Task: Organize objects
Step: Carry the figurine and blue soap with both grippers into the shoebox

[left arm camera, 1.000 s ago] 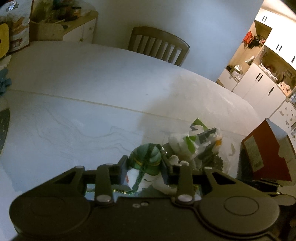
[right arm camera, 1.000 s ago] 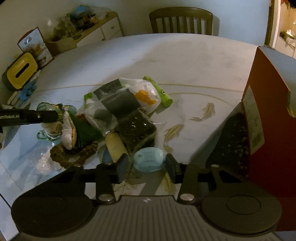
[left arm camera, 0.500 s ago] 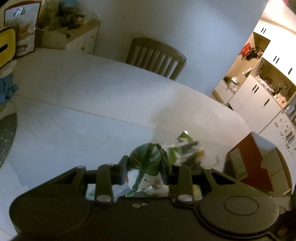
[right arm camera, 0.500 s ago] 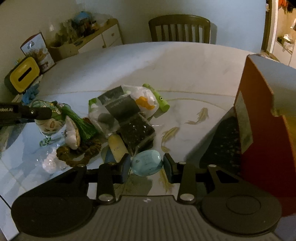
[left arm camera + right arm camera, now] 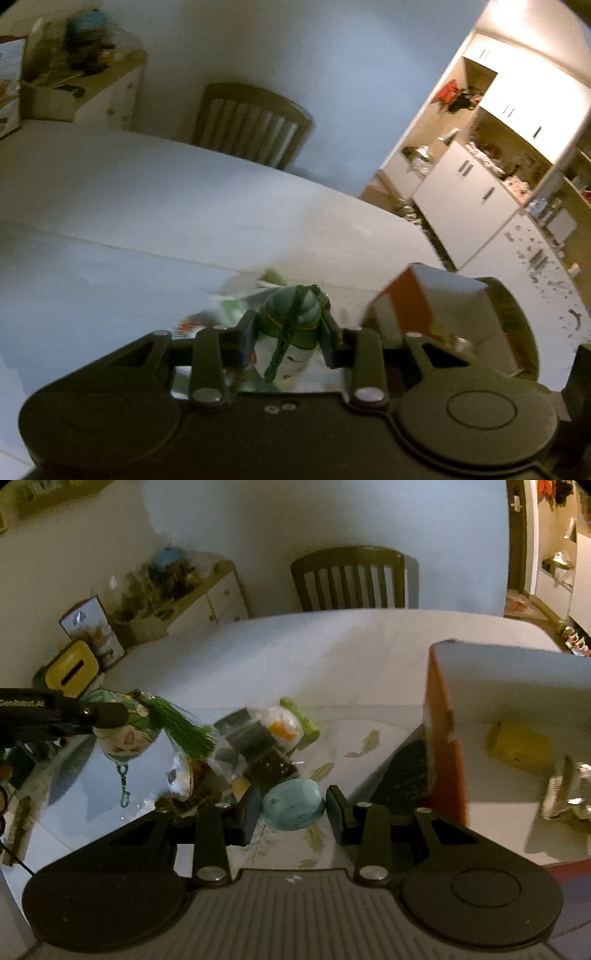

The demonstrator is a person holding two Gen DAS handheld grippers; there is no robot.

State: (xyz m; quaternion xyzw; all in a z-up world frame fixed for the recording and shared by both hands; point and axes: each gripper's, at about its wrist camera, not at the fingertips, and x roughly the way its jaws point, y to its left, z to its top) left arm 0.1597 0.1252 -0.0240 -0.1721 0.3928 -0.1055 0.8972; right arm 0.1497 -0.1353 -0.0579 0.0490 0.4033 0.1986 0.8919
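My left gripper [image 5: 290,338] is shut on a green and white ornament with a green tassel [image 5: 291,325] and holds it in the air above the table; it also shows in the right wrist view [image 5: 125,727] at the left. My right gripper [image 5: 293,806] is shut on a pale blue oval soap-like object [image 5: 293,805], lifted above the table. An open red cardboard box [image 5: 443,731] stands at the right, with a yellow item [image 5: 517,744] and a foil packet [image 5: 569,794] inside. It also shows in the left wrist view [image 5: 406,306].
A pile on the table holds a plastic bag with dark packets [image 5: 255,734], a green tube [image 5: 301,718] and a dark block [image 5: 273,768]. A wooden chair [image 5: 351,578] stands behind the table. A yellow container [image 5: 72,668] sits at the left edge.
Both grippers have risen with their objects. The left one swung right toward the red box. The right one now looks into the open box.
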